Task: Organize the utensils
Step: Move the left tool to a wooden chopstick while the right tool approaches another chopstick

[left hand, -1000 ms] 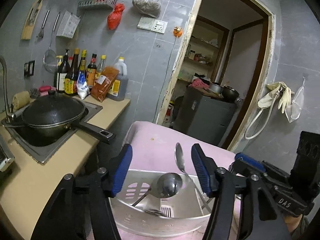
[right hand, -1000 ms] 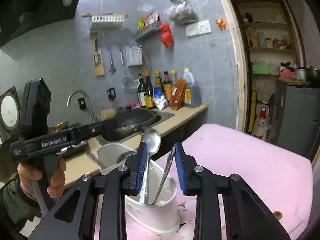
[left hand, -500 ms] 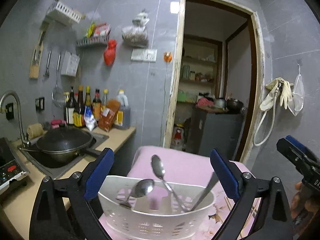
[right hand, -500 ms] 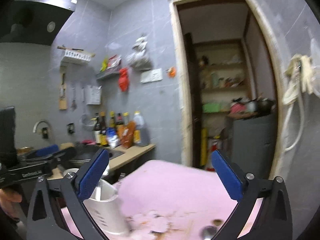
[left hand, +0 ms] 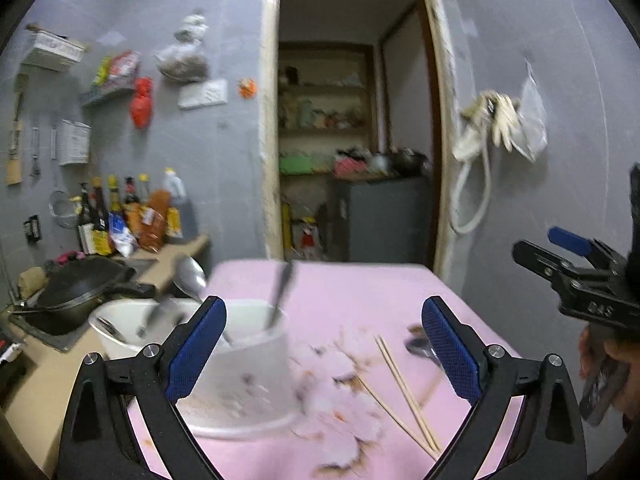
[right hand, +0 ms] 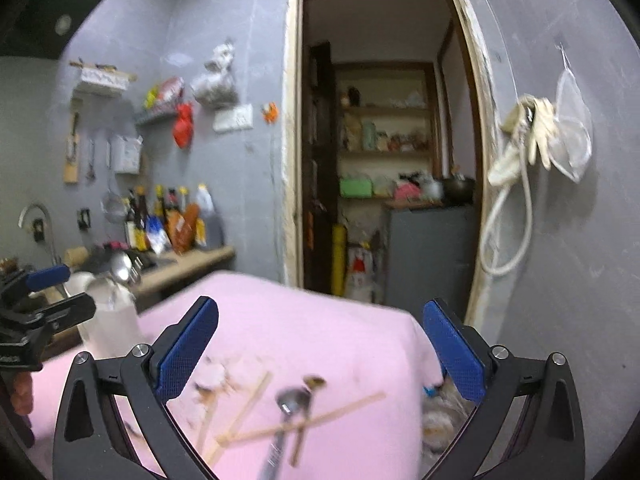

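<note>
While both tools gape, spoons (left hand: 192,276) stand in the white holder (left hand: 244,364).

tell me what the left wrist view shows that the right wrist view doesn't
Only the left wrist view shows inside the white utensil holder, with spoons standing in it, and the black wok beside it. Only the right wrist view shows the range hood and a spoon lying across scattered chopsticks. Both show the pink tablecloth, the doorway, the bottles on the counter, and open, empty tongs: left, right.
</note>
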Motion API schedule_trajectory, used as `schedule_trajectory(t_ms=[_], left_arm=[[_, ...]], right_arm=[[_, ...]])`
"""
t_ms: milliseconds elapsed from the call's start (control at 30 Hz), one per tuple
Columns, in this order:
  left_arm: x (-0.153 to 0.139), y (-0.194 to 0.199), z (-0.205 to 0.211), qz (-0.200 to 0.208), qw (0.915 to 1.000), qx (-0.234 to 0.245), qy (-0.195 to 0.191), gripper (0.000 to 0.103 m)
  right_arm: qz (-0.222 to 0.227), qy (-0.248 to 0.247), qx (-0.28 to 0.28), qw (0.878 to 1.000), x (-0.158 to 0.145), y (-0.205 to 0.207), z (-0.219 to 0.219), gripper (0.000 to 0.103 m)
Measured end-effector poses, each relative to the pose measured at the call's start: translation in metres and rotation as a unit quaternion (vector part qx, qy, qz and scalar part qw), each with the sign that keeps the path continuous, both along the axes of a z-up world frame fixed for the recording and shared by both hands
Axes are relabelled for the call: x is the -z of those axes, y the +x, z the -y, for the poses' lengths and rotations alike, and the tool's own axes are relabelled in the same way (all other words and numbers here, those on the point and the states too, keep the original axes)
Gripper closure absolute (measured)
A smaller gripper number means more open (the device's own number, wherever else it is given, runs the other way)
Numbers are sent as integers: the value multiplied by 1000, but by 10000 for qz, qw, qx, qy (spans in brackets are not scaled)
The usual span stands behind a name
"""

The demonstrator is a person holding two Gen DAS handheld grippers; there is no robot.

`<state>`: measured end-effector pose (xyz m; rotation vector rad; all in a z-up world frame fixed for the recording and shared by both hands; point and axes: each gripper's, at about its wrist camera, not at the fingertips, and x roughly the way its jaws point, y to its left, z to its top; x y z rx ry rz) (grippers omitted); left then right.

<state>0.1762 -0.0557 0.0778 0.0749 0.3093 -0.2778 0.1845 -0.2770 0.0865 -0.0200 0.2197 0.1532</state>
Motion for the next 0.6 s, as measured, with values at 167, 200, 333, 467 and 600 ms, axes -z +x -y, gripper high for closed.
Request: schedule_trajectory(t_ms=[167, 200, 333, 467, 600], left_arm=[[27, 13, 25, -723, 9971, 203, 148, 7], [32, 14, 28, -862, 9959, 213, 149, 7], [51, 27, 35, -1462, 9890, 198, 78, 7], [67, 42, 39, -1977, 9802, 144, 0, 7], [77, 54, 37, -2407, 9703, 216, -79, 8]], right_arm=[[-674, -78, 89, 9977, 27, 9, 16, 0], [-811, -63, 81, 9967, 32, 11, 19, 0], [-1309, 61, 92, 9913, 51, 23, 28, 0], [-1746, 141, 31, 9845, 65, 35, 29, 0], [-2209, 117, -3, 9752, 79, 48, 27, 0]])
